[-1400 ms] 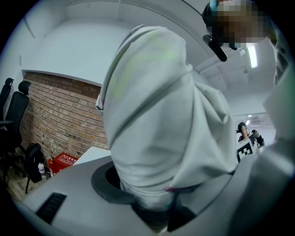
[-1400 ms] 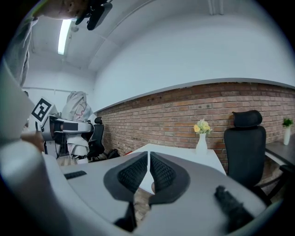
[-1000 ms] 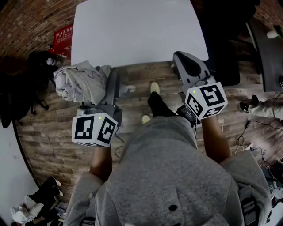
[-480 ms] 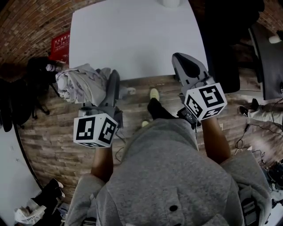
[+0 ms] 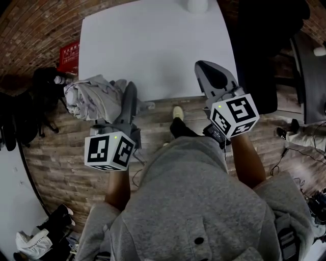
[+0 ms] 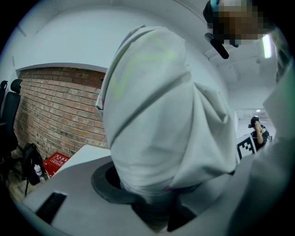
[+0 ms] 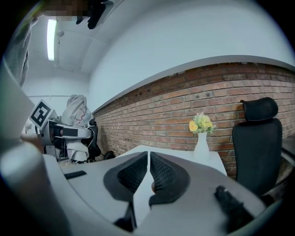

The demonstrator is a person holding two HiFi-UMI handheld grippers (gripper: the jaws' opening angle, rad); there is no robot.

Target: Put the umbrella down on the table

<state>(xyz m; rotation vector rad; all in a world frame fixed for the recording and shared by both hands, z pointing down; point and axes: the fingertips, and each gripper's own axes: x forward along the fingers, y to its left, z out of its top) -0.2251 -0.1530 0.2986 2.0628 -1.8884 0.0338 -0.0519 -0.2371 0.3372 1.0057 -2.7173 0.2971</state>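
Note:
The folded umbrella (image 5: 94,97), a bundle of pale grey fabric, hangs over the wooden floor just left of the white table's (image 5: 153,46) near edge. My left gripper (image 5: 130,93) is shut on its lower end. In the left gripper view the umbrella (image 6: 156,115) fills the middle and rises from between the jaws of the left gripper (image 6: 156,200). My right gripper (image 5: 211,76) reaches over the table's near right edge, shut with nothing in it. In the right gripper view the right gripper's (image 7: 148,161) ribbed pads meet at the tips, and the umbrella (image 7: 76,108) shows far left.
A white vase (image 5: 197,5) with yellow flowers (image 7: 201,123) stands at the table's far edge. A black office chair (image 7: 256,138) is at the table's right. Black bags (image 5: 43,86) and a red box (image 5: 71,51) lie left of the table.
Both grippers have moved forward toward the table, the umbrella going along with the left one. The right gripper's tips now reach over the table's edge.

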